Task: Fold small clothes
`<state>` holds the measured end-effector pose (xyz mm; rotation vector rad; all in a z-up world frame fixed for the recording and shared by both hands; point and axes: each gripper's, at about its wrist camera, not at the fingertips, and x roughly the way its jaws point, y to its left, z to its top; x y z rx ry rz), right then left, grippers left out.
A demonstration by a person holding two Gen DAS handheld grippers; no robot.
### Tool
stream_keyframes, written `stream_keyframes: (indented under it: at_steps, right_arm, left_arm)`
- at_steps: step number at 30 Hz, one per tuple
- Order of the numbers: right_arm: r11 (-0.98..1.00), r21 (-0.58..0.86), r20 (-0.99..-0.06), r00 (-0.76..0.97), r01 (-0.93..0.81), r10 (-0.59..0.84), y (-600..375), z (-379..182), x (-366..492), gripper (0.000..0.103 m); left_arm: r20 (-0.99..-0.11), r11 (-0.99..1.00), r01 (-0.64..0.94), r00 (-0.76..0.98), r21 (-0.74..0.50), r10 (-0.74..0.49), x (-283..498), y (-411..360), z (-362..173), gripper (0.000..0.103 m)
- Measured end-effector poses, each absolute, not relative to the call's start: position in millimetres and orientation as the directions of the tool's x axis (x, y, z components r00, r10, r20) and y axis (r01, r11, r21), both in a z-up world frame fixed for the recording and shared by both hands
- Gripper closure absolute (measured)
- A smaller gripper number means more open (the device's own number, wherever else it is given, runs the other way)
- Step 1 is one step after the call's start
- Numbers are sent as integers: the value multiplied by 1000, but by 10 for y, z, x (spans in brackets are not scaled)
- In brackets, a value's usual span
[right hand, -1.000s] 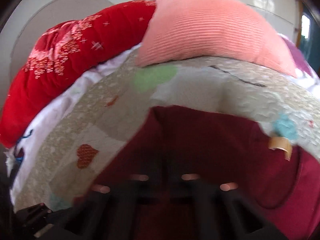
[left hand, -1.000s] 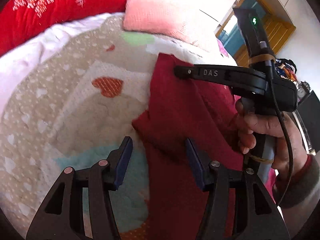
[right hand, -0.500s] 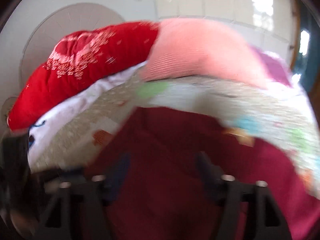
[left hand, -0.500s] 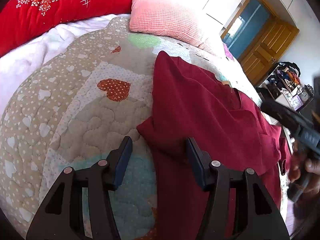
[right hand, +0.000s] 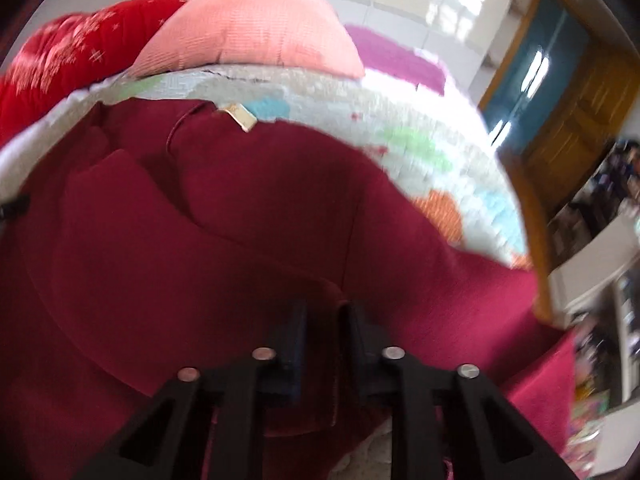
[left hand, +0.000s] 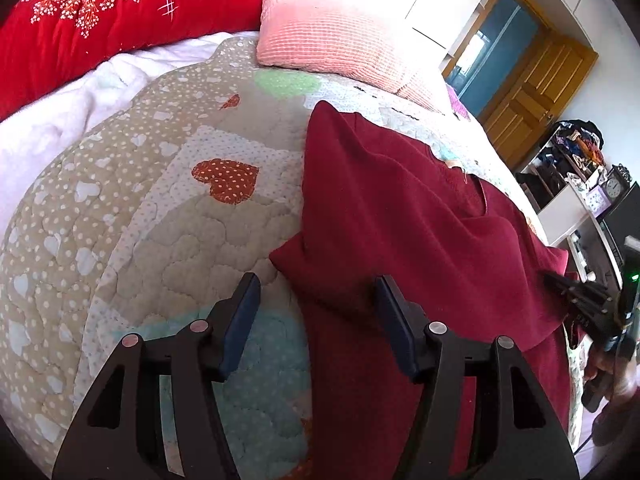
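A dark red garment lies spread on the quilted bed, its tan neck label toward the pillows. My left gripper hovers over the garment's left edge, where a folded-in sleeve corner juts out. Its jaws are opening, and that edge lies between them without the pads pressing on it. My right gripper is shut on a pinched fold of the dark red garment at its right side. In the left wrist view, the right gripper shows at the far right edge, held by a hand.
The heart-patterned quilt covers the bed. A pink pillow and a red flowered blanket lie at the head. A wooden door and cluttered white shelves stand beyond the bed's right side.
The right gripper left the garment's upper left part, swept across to its right side, opened on the way and shut on a fold there. The left gripper kept its place.
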<state>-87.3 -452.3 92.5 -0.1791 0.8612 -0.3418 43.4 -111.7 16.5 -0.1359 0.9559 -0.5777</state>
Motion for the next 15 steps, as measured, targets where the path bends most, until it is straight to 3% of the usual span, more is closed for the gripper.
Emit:
stream_keyframes:
  at_steps: [5,8,10,12,15]
  right_arm:
    - [900,-283,-608,664,330,-435,-4633,1238,-980,98]
    - [899,-272,-661,613,343,-434,-4750,1068,-861,98]
    - [887,-299,-699,552,351,-454,-4786,920,-782,94]
    - [872,-293,-676,559,393,-479,-4768,1010,-855,81]
    - [897,-193,-649,633,399,-421,-4634,1254,-961,74]
  left_arm:
    - [-732,844,414,447,-340,-514,417,-1142,163,40]
    - [-733,846,417,449,-333,-510,413,-1161,160,39]
    - [-732,845,416,449,-337,-513,419,-1151,160,39]
    - [-732,845,416,449,-337,-513,424,-1150,159,39]
    - [-729,845,418,454,-333,-512,415,-1142,172,39]
